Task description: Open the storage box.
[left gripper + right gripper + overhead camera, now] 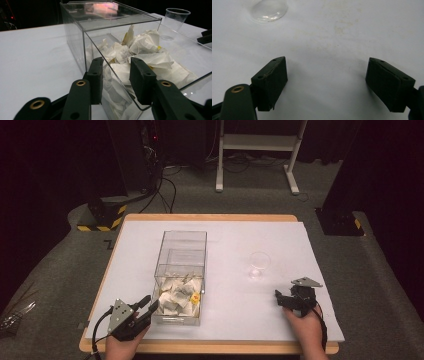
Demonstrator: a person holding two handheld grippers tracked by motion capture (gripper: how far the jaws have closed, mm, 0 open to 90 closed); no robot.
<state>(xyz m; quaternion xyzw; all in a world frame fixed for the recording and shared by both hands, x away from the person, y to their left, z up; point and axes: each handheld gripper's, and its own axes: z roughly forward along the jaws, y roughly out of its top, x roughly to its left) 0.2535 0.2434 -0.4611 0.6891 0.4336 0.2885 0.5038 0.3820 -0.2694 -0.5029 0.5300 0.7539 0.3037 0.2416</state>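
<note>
— While my left gripper [116, 75] sits at the near corner of the box [181, 270], what do you see of that box?

— It is a clear box, standing on the white table [235, 310] left of the middle. Its near part is open on top and heaped with white tea bags [140, 55], some with yellow tags; its far part is covered by a clear lid [110, 15].

— And my left jaws?

— They straddle the box's near wall at the corner: one pad outside it, the other on the side of the tea bags. The pads stand a little apart, with a gap to the wall on either side as far as I can tell, so they press on nothing.

— I hold that gripper low at the table's near left edge, pointing at the box. What lies beyond it?

— A clear plastic cup [259, 265] stands upright to the right of the box, well apart from it.

— My right gripper [289, 301]?

— It is at the near right of the table, short of the cup. In the right gripper view its jaws gape wide over bare table, nothing between them, and the cup's base shows at the top left.
</note>
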